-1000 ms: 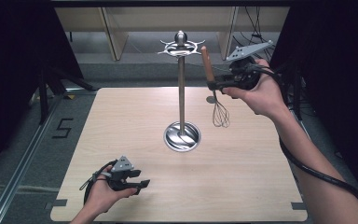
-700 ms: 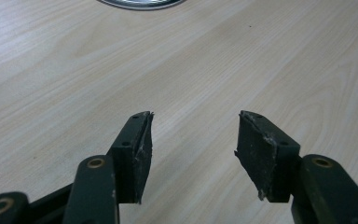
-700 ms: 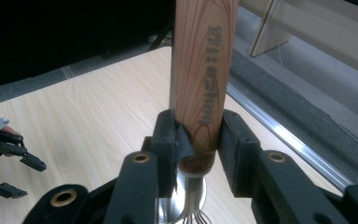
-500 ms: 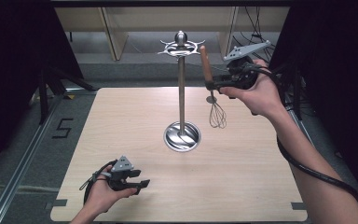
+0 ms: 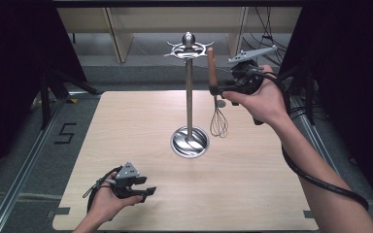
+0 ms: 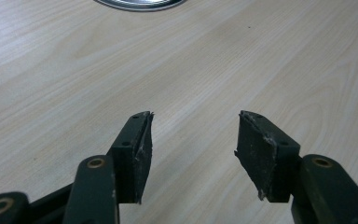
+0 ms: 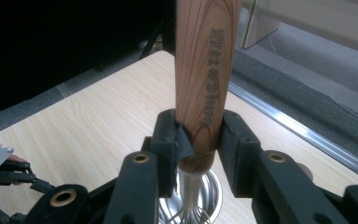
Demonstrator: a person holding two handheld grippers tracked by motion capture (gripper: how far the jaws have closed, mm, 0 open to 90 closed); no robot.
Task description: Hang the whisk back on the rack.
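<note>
The right gripper is clamped on a wooden-handled wire whisk, gripping the base of the handle just above the metal collar, so the handle stands up above the jaws and the wire balloon hangs below them, clear of the pale wooden table. In the right gripper view the black pads press on either side of the handle. Just beside the gripper, toward the table's middle, stands a tall chrome utensil stand with a round dish base and a ring of hooks at its top; the whisk's upper end is about level with those hooks but apart from them.

I'd judge the step is hanging the whisk. To do it well, keep the handle upright, bring its top in beside a free hook, and only let go once it is caught.

The left gripper rests low near the table's front edge, jaws apart, holding nothing.
</note>
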